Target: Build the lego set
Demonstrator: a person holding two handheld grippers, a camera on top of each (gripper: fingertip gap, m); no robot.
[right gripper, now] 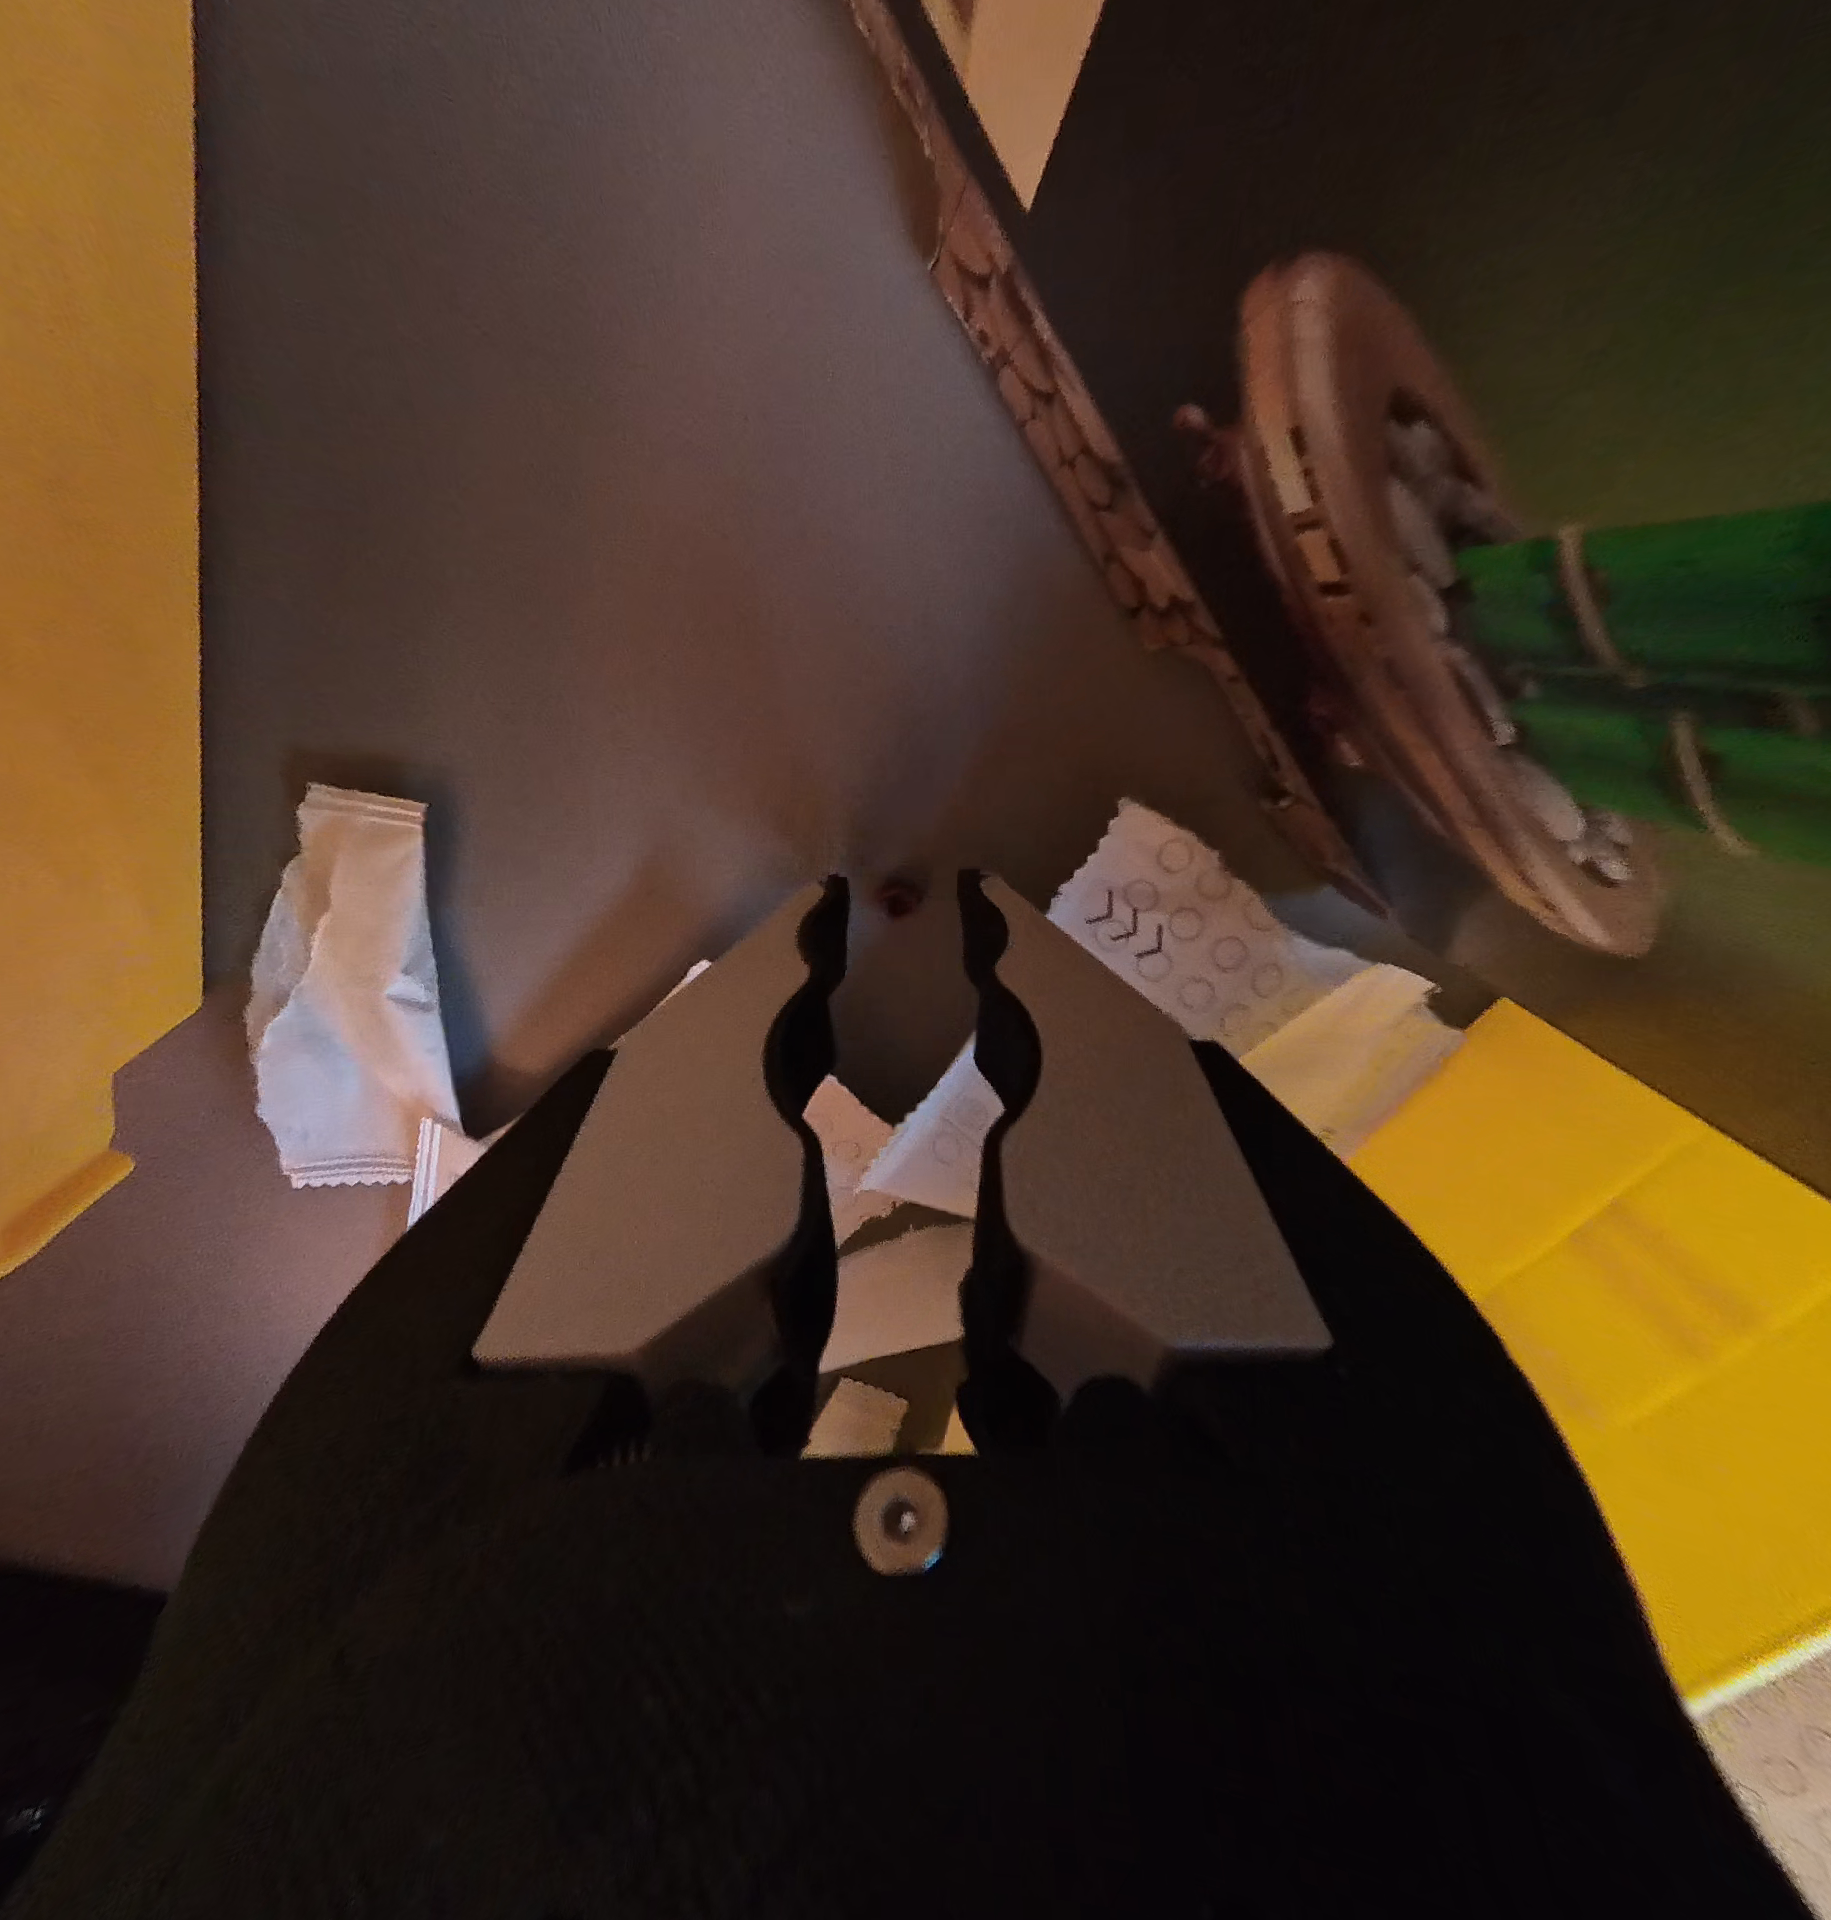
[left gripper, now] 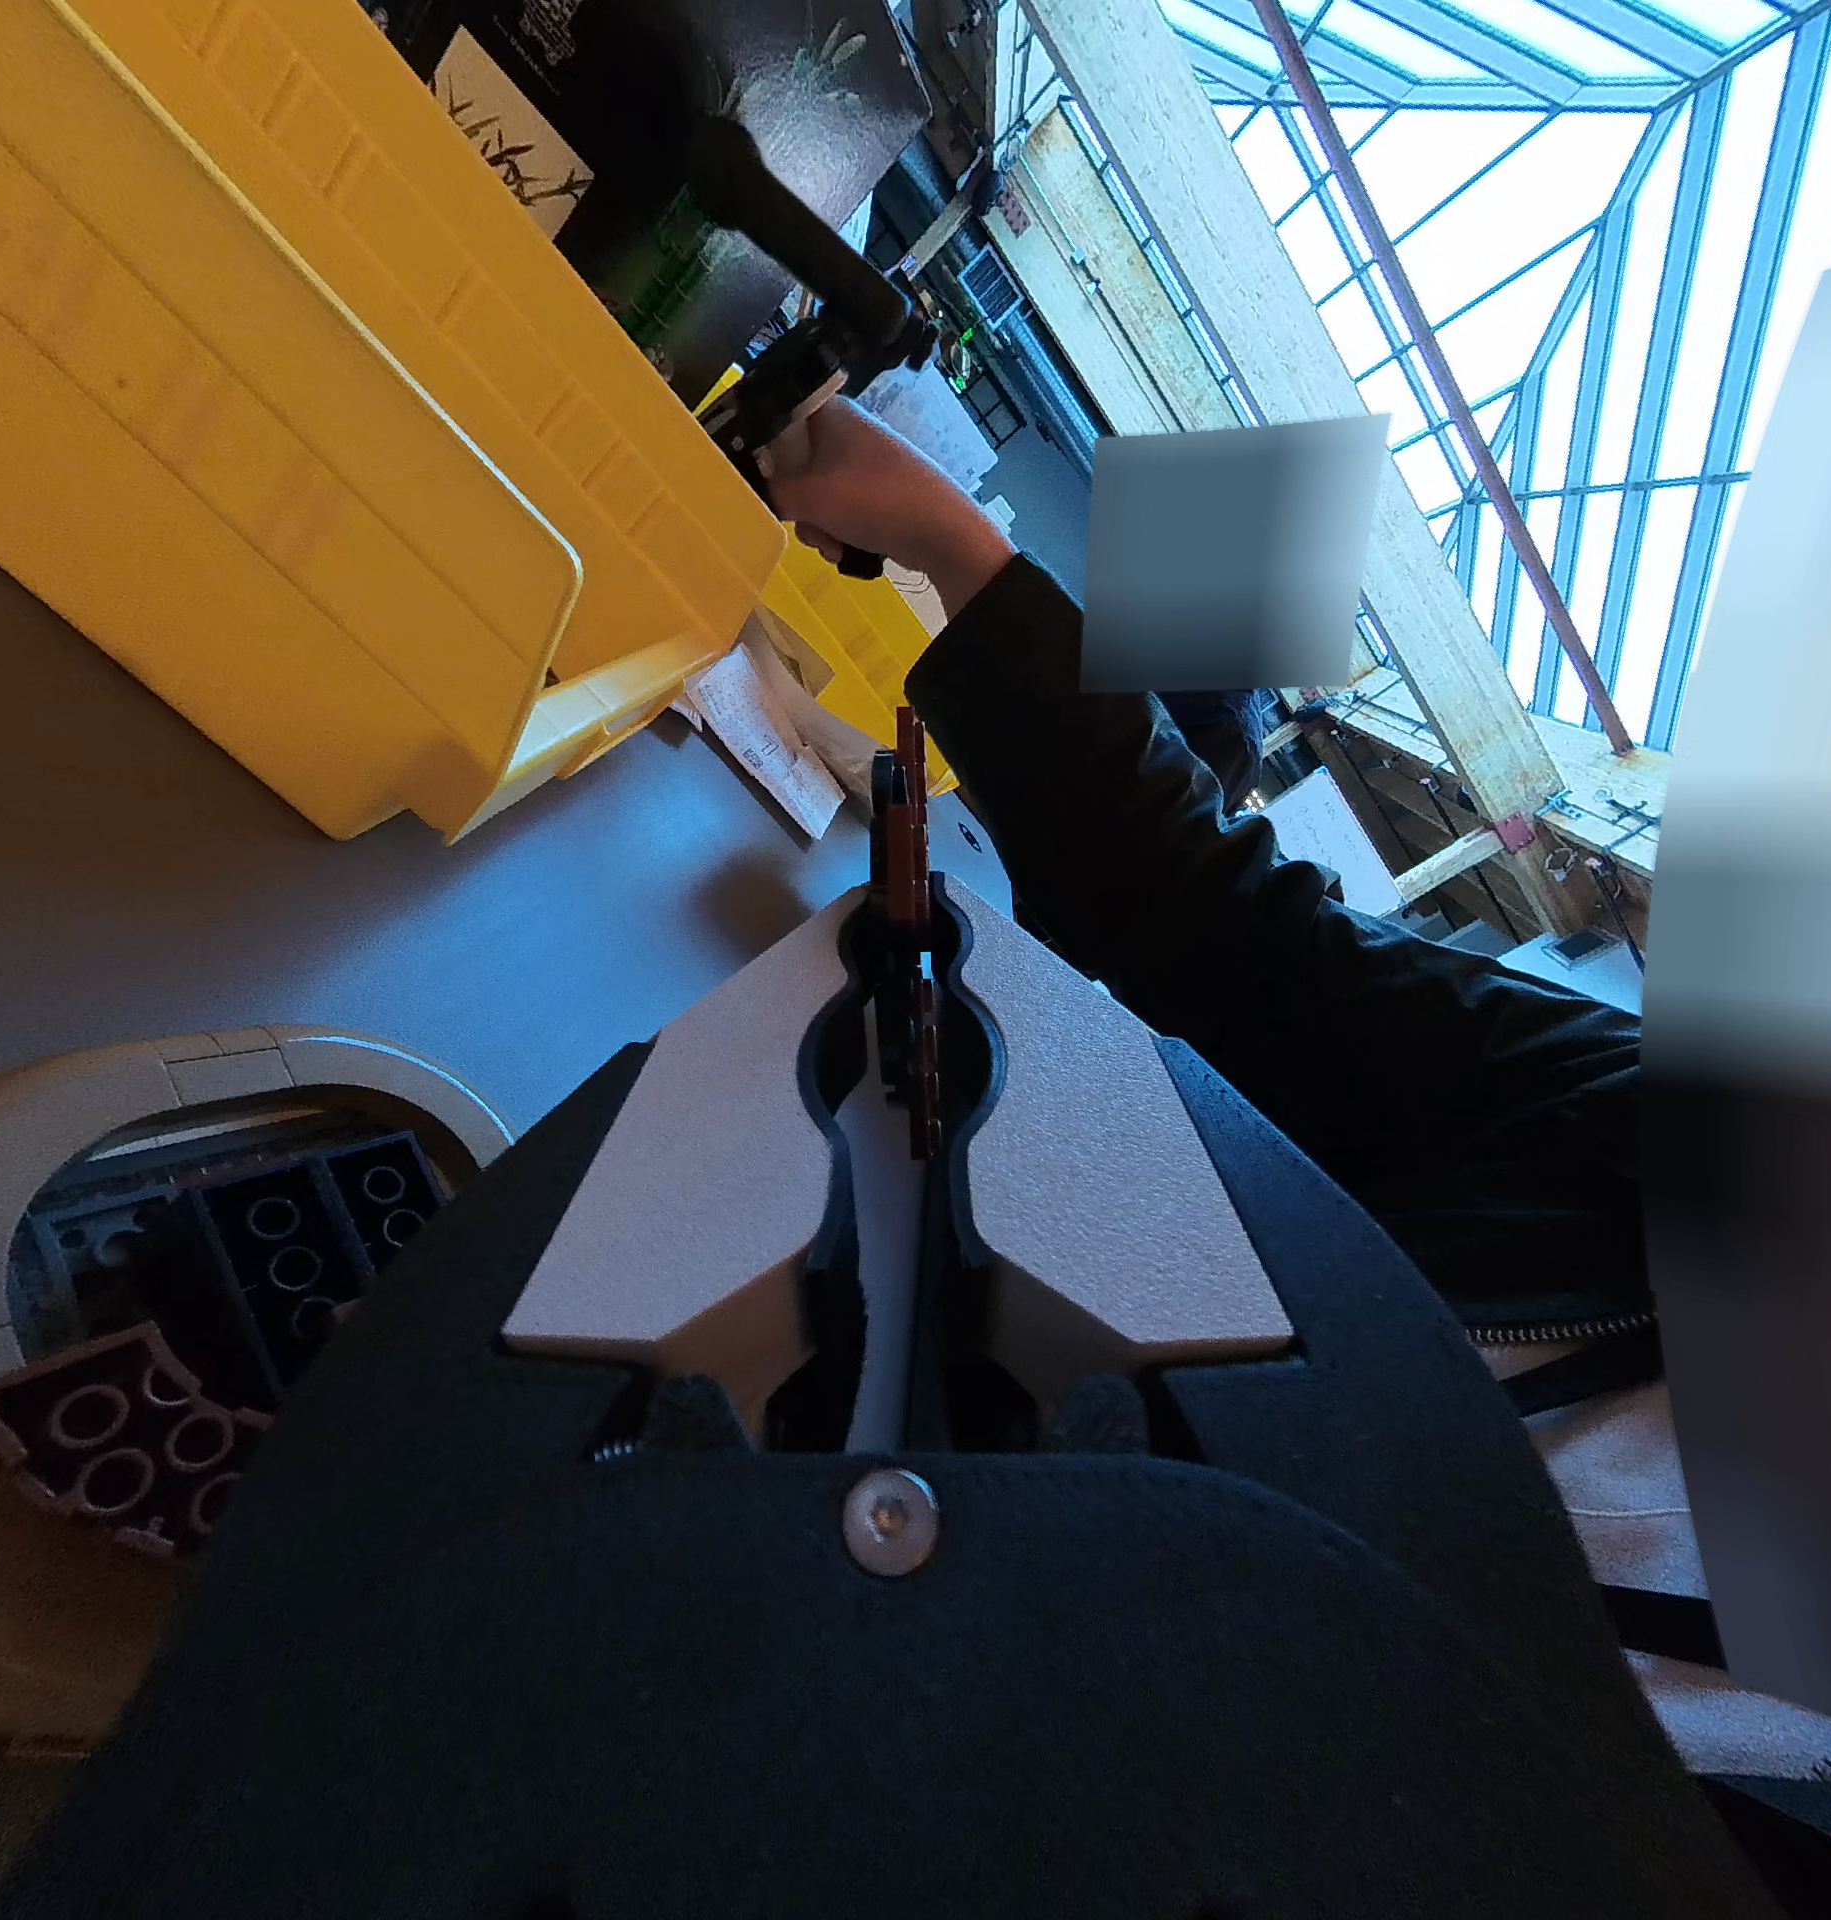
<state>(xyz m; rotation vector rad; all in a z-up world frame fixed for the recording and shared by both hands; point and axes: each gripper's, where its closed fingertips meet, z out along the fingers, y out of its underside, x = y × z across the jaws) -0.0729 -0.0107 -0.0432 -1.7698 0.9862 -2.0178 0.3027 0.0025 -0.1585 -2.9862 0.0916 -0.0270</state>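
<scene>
the left tool (left gripper: 903, 904) is pressed together on a thin reddish-brown and black lego assembly (left gripper: 906, 831) that stands on edge between its tips, lifted above the grey worktop (left gripper: 495, 935). two yellow bins (left gripper: 298, 436) sit nested behind it. the right tool (right gripper: 898, 883) is spread a little, empty, over one tiny dark red piece (right gripper: 896, 896) among torn white bags (right gripper: 345, 987).
</scene>
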